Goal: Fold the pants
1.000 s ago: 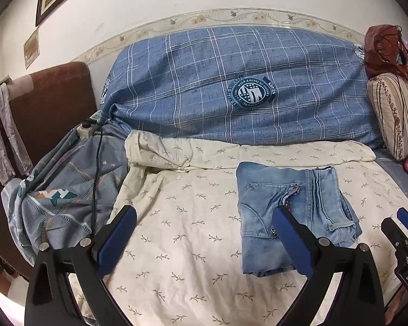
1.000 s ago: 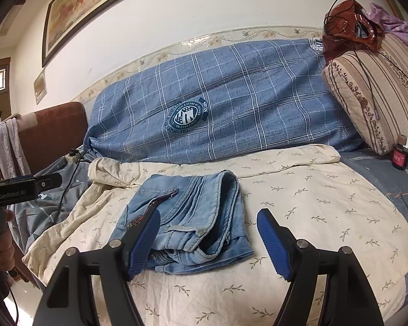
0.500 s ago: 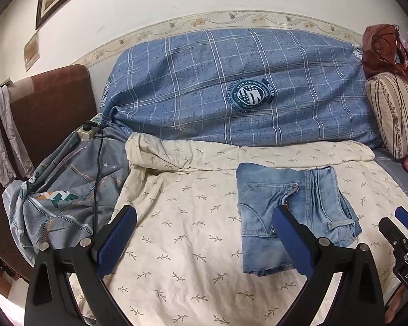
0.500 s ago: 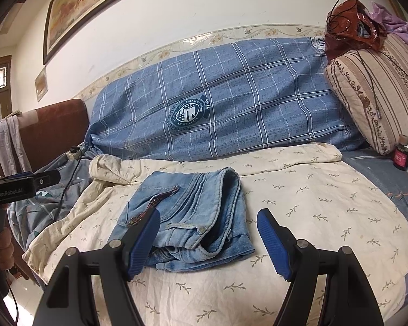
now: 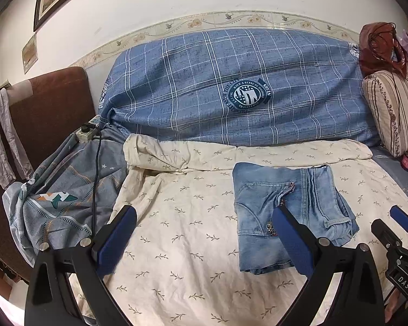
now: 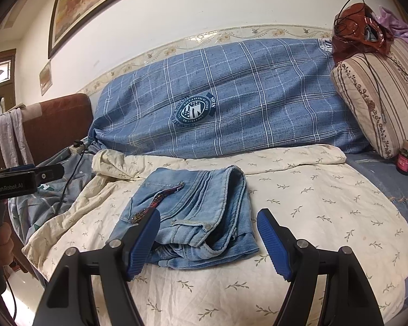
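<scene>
Pants, folded into a compact denim bundle, are lying mid-bed; we are holding left gripper and right gripper wide open, empty, apparently finished.

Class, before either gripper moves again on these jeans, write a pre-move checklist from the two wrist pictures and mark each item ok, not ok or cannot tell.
1. Jeans folded into a compact stack: ok, several layers lie together on the cream sheet.
2. Left gripper free: ok, open, nothing between its fingers.
3. Right gripper free: ok, open, hovering in front of the jeans.
4. Fold edges squared up: not ok, the near hems and waistband bulge unevenly.
5. Black cable away from the jeans: ok, it lies off to the left on the grey-blue cover.
6. Layers underneath lying flat: cannot tell, hidden.
</scene>
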`<state>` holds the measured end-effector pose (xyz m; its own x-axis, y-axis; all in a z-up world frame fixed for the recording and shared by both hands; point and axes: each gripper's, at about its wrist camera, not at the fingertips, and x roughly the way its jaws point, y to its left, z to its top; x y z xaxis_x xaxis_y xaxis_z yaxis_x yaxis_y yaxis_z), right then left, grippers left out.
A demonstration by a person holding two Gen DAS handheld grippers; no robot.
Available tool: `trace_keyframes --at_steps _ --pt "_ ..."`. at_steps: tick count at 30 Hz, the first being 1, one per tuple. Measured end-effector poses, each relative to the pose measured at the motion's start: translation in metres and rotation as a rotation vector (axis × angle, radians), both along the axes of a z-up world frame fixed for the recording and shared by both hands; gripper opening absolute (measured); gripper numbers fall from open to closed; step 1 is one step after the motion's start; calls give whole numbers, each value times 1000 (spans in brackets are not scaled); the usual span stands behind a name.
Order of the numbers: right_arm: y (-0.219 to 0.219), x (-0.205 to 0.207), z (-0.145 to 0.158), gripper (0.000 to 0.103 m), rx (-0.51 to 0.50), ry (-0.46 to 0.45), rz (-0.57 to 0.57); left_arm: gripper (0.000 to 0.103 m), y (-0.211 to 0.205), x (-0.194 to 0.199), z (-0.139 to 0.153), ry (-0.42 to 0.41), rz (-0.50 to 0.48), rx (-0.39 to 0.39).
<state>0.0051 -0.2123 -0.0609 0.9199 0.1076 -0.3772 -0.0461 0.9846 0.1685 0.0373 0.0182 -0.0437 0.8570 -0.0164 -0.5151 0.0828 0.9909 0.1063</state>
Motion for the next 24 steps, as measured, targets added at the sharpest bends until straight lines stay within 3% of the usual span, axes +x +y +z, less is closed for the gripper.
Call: trace_keyframes --at_steps 24 --pt "4 2 0 76 -16 3 32 100 -3 -5 4 -11 -19 -5"
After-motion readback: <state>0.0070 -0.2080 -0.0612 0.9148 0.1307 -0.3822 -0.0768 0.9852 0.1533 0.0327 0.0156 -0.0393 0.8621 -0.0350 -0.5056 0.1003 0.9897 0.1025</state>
